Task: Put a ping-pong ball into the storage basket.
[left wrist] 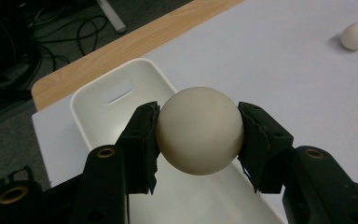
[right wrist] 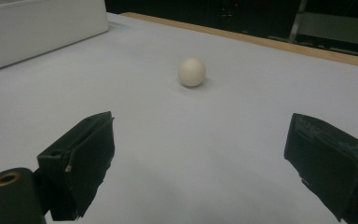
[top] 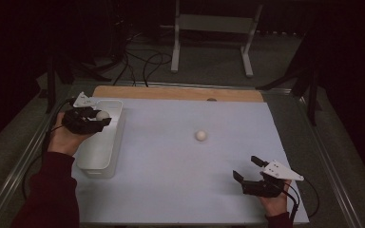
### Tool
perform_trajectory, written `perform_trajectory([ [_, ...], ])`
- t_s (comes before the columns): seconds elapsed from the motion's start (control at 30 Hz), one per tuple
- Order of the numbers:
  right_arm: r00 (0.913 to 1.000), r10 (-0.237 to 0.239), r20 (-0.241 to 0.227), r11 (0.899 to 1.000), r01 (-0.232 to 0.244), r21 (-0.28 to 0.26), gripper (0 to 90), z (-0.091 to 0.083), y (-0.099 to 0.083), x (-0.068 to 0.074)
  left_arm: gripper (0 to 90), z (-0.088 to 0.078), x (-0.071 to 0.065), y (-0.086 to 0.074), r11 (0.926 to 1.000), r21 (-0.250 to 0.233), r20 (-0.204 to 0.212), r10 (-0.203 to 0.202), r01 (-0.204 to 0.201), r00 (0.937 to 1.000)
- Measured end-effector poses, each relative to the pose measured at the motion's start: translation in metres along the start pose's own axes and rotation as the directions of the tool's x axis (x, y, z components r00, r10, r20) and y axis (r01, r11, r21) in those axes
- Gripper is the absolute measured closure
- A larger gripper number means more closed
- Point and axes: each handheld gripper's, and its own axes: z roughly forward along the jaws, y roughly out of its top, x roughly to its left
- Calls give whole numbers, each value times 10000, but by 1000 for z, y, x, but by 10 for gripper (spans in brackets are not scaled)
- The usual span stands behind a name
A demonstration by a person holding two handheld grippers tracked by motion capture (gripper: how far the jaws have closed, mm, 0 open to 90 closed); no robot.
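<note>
A cream ball is clamped between the two black jaws of my left gripper, held above the white bin. From above, that ball and the left gripper hover over the far half of the bin at the table's left. A second cream ball lies on the white mat near the middle; it also appears ahead of the right gripper's jaws as the ball. My right gripper rests near the front right, open, with nothing between its jaws.
The white mat covers a wooden tabletop whose bare strip runs along the far edge. Beyond the table stand a white frame and floor cables. The bin's side wall sits far left of the right gripper.
</note>
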Motion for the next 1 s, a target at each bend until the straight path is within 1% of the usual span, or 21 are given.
perform_trajectory([
  [0.03, 10000, 2, 0, 10000, -2, 0, 81, 0, 0, 0, 509, 0, 1, 0, 10000, 16, -222, -62, 62, 9997],
  [0.07, 10000, 8, 1, 10000, -8, -13, 81, 0, 0, 0, 467, 0, 1, -1, 9999, -23, -501, -146, 145, 9986],
  [0.13, 10000, -6, 6, 10000, 6, 1, 81, 0, 0, 0, 158, 0, 1, 0, 9993, -150, -913, -342, 330, 9952],
  [0.17, 10000, -7, -7, 10000, 7, -3, 81, 0, 0, 0, 91, 0, 1, 1, 9988, -187, -905, -460, 445, 9948],
  [0.2, 10000, -10, -8, 10000, 10, -1, 81, 0, 0, 0, 44, -1, 2, 1, 9981, -253, -809, -576, 557, 9951],
  [0.23, 10000, -5, -7, 10000, 5, -2, 81, 0, 0, 0, 17, -2, 2, 2, 9976, -322, -810, -634, 609, 9947],
  [0.33, 10000, -25, 2, 10000, 25, -2, 81, 0, 0, 0, 3, -2, 2, 2, 9974, -379, -776, -642, 614, 9949],
  [0.53, 10000, -26, -2, 10000, 26, -2, 81, 0, 0, 0, 2, -2, 0, 3, 9981, -367, -719, -527, 501, 9960],
  [0.73, 10000, -21, -3, 10000, 21, -2, 81, 0, 0, 0, 2, 0, -4, 5, 9986, -324, -502, -443, 428, 9978],
  [0.87, 10000, -8, -22, 10000, 8, -2, 81, 0, 0, 0, 2, 1, -7, 8, 9985, -376, -357, -411, 398, 9985],
  [1.0, 10000, -16, -20, 10000, 16, -2, 81, 0, 0, 0, 1, 3, -11, 11, 9988, -385, -284, -327, 316, 9991],
])
